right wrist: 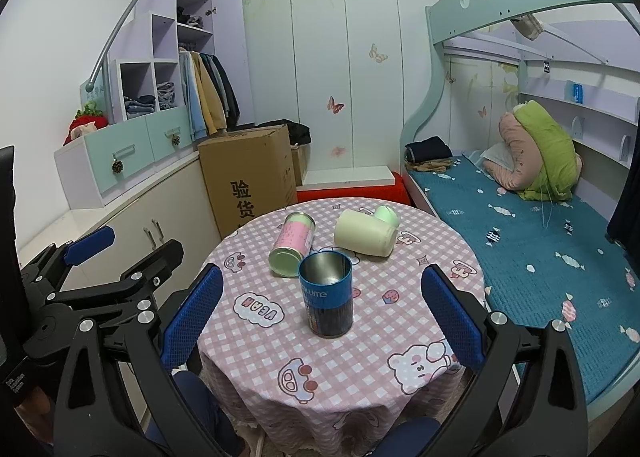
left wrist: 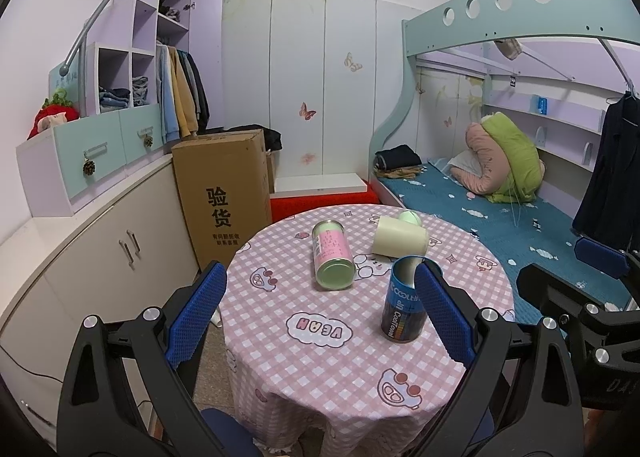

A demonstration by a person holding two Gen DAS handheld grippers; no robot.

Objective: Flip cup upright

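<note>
A round table with a pink checked cloth (left wrist: 312, 373) (right wrist: 280, 341) carries the cups. A blue tin cup (left wrist: 403, 303) (right wrist: 326, 299) stands upright with its mouth up, near the front. Behind it a pink and green can (left wrist: 333, 257) (right wrist: 291, 243) lies on its side, and so does a cream cup (left wrist: 400, 241) (right wrist: 366, 233). A small green cup (left wrist: 411, 217) (right wrist: 387, 215) lies past the cream one. My left gripper (left wrist: 320, 267) is open and empty, short of the cups. My right gripper (right wrist: 322, 271) is open too; the blue cup stands ahead of it, untouched.
A tall cardboard box (left wrist: 224, 193) stands left of the table beside a low white cabinet (left wrist: 100, 253). A bed with a blue cover (left wrist: 520, 225) runs along the right. A red mat (left wrist: 320, 203) lies beyond the table.
</note>
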